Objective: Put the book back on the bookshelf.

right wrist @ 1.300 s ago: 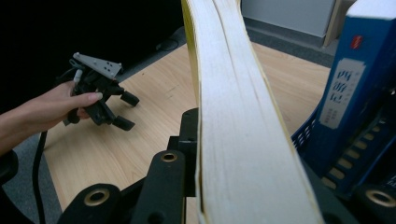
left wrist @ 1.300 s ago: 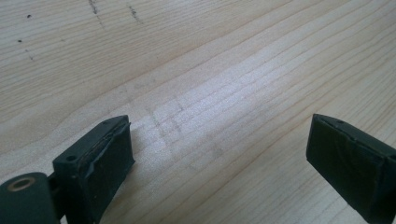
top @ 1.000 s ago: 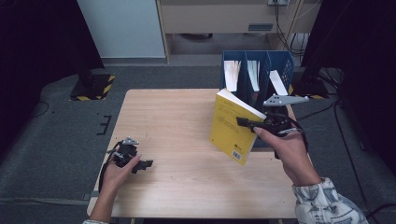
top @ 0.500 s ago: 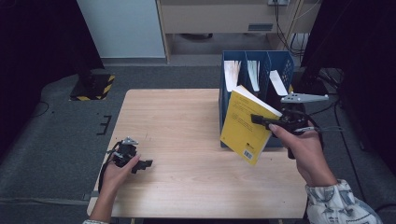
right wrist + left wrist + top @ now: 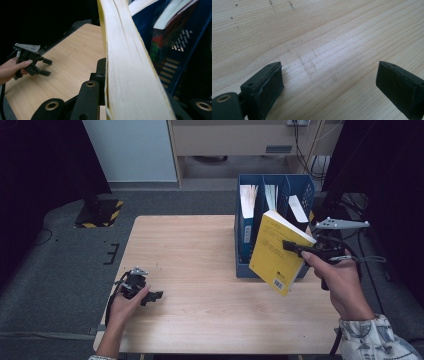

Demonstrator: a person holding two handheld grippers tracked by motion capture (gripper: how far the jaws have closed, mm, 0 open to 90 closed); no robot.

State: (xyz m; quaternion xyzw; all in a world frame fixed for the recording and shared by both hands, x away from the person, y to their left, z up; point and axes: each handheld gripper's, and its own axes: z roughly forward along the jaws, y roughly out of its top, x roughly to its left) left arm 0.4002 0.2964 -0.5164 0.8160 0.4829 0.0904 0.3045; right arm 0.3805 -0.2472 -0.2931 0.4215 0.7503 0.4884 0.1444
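Book, yellow-covered, is held clamped in the right gripper by its fore-edge, tilted and lifted off the table, in front of the blue file box at the table's right rear; in the right gripper view the page block is seen pinched between the jaws, which are closed on it; the step in hand is judged to be the carrying of the book toward the box, so that it may be filed there; the next move is judged to call for the book to be turned more upright, lined up with a free slot and lowered in without its corner being caught on a divider or on the books already stored; the box is divided into slots; white-edged books or folders are stood in the left slots, another is leant in the right one, and in the right gripper view a book with a red cover is seen inside; whether a slot is wholly free cannot be told; the left gripper is rested on the table at its left front, jaws spread apart over bare wood, nothing between them.
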